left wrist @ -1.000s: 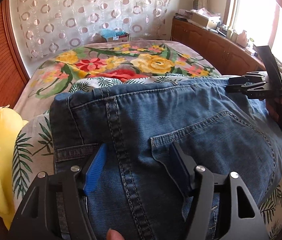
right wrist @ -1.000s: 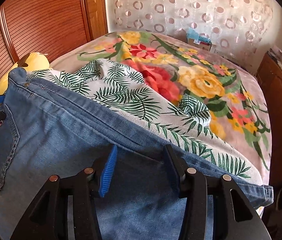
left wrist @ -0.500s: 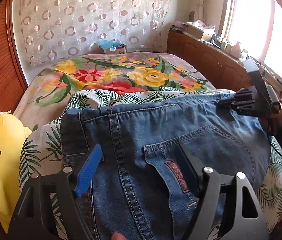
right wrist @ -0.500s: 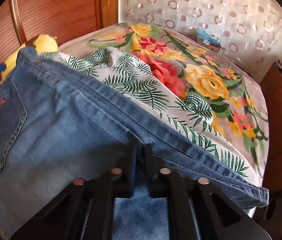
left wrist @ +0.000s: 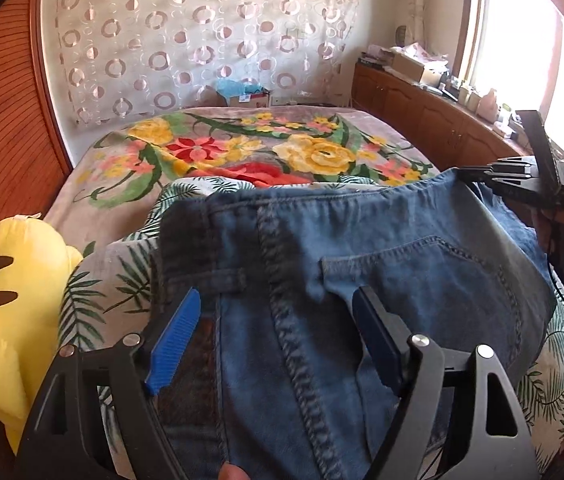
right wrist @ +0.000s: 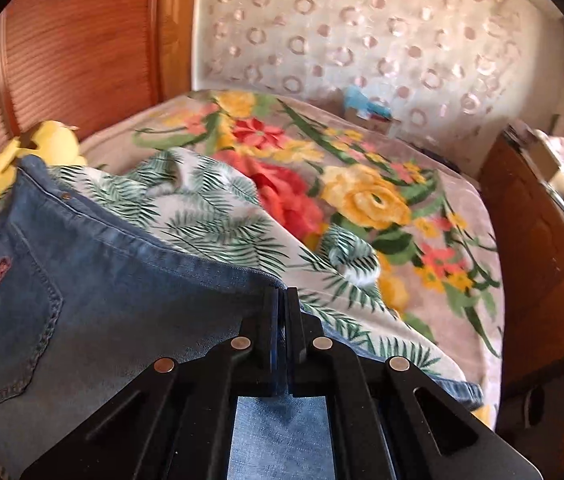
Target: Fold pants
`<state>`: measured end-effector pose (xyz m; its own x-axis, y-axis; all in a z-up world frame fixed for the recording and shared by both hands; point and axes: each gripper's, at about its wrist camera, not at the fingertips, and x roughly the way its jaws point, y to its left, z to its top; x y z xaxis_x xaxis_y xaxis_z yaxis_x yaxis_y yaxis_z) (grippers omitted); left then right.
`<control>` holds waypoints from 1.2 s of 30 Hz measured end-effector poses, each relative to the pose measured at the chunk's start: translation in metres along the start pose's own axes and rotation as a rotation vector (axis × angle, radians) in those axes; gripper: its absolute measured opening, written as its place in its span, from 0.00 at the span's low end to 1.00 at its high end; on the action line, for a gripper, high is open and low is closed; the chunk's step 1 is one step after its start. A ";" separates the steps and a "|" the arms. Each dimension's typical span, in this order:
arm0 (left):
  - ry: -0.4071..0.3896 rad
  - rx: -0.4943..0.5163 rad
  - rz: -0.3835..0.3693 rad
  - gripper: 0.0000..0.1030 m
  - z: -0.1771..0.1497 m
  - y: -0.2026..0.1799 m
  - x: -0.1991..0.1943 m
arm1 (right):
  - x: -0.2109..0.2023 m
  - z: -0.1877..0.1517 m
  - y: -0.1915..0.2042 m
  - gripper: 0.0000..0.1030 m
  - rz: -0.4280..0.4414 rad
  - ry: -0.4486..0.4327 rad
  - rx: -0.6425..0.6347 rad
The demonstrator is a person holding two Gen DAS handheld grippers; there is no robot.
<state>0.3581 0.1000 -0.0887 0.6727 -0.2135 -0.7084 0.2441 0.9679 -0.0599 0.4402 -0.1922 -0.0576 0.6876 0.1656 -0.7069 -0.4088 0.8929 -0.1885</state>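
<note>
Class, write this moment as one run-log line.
left gripper: open, straddling jeans waist | right gripper: shut on jeans edge | surface: leaf-print sheet | step: fold not yet made

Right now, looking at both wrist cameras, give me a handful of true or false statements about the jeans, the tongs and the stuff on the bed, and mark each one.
1. The right tongs are shut on the edge of the jeans. True.
2. The left tongs are clamped tight on the waistband. False: their jaws stand wide apart over the denim near the back pocket.
3. A yellow plush toy lies beside the jeans. True.
4. The jeans lie straight on a bare mattress. False: they lie over a palm-leaf sheet, with a floral blanket beyond it.
5. A window lets in bright light. True.
</note>
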 end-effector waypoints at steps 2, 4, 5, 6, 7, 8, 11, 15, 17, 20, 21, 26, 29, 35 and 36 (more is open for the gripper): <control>0.003 0.003 0.012 0.77 -0.004 0.001 -0.003 | 0.004 -0.005 0.007 0.02 0.009 0.020 0.000; 0.013 0.007 0.025 0.77 -0.009 0.002 -0.005 | -0.001 -0.013 0.009 0.04 0.027 0.022 0.025; 0.020 0.011 0.034 0.77 -0.012 0.002 -0.007 | -0.006 -0.018 0.009 0.05 0.038 0.019 0.042; 0.030 0.013 0.041 0.77 -0.016 0.003 -0.008 | -0.012 -0.022 0.008 0.06 0.046 0.016 0.053; 0.039 0.012 0.049 0.77 -0.021 0.004 -0.010 | -0.021 -0.026 0.006 0.08 0.053 0.006 0.063; 0.043 0.006 0.051 0.77 -0.026 0.005 -0.013 | -0.031 -0.031 0.004 0.14 0.061 -0.006 0.073; 0.054 -0.017 0.055 0.77 -0.041 0.010 -0.023 | -0.066 -0.056 -0.003 0.33 0.089 -0.035 0.107; 0.068 -0.061 0.047 0.77 -0.060 0.020 -0.033 | -0.109 -0.089 -0.008 0.34 0.120 -0.069 0.129; 0.078 -0.082 0.054 0.77 -0.070 0.026 -0.036 | -0.129 -0.107 -0.004 0.34 0.138 -0.074 0.142; 0.086 -0.100 0.053 0.76 -0.079 0.030 -0.038 | -0.150 -0.138 0.004 0.34 0.164 -0.069 0.166; 0.087 -0.102 0.055 0.76 -0.082 0.030 -0.040 | -0.156 -0.145 0.003 0.34 0.173 -0.065 0.174; 0.107 -0.098 0.064 0.75 -0.092 0.030 -0.038 | -0.162 -0.177 0.022 0.34 0.209 -0.022 0.181; 0.122 -0.098 0.067 0.72 -0.094 0.031 -0.033 | -0.157 -0.184 0.032 0.34 0.217 -0.007 0.172; 0.129 -0.117 0.033 0.60 -0.096 0.036 -0.026 | -0.140 -0.168 0.055 0.44 0.166 -0.005 0.076; 0.125 -0.115 0.033 0.59 -0.095 0.037 -0.026 | -0.138 -0.166 0.056 0.45 0.159 -0.003 0.067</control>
<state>0.2833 0.1540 -0.1397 0.5854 -0.1698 -0.7928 0.1367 0.9845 -0.1100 0.2227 -0.2343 -0.0837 0.6195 0.3084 -0.7219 -0.4720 0.8811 -0.0286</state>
